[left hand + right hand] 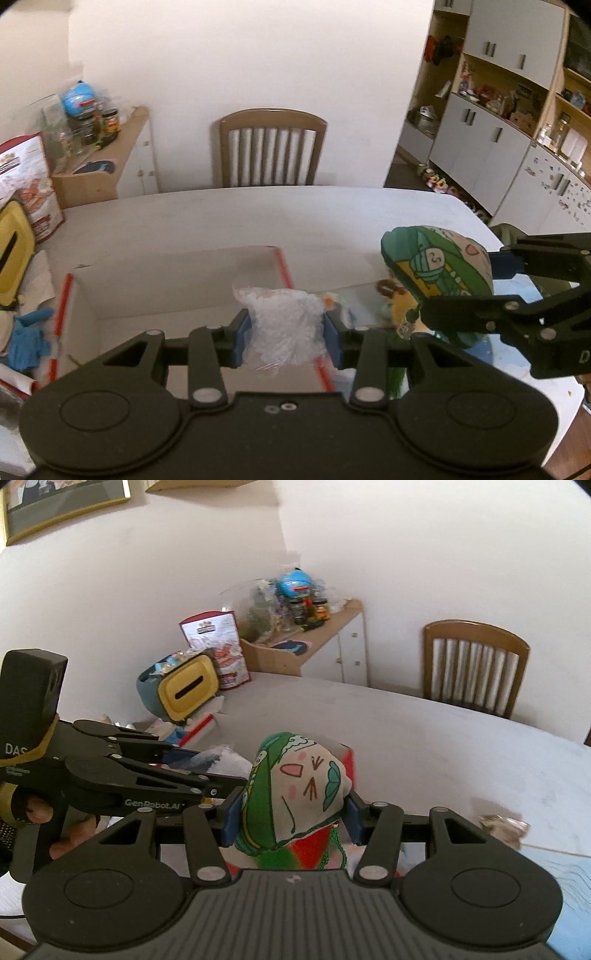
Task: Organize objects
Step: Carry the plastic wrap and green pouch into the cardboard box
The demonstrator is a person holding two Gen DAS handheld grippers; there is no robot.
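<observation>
I am gripping a clear bag of small white bits [284, 325] in my left tool [287, 338], its blue pads [242, 338] pressing both sides, and I am holding it above the open white box with red edges [177, 280] on the tabletop [221, 214]. My right tool [293, 812] is clamping a green printed cloth pouch [295, 794] with a cartoon face; in the left wrist view that pouch [439, 269] is sitting at three o'clock from the bag, just beside the box. A yellow tissue holder [188, 690] is standing at ten o'clock on the tabletop, and a wooden chair [271, 147] is waiting at twelve o'clock beyond it.
</observation>
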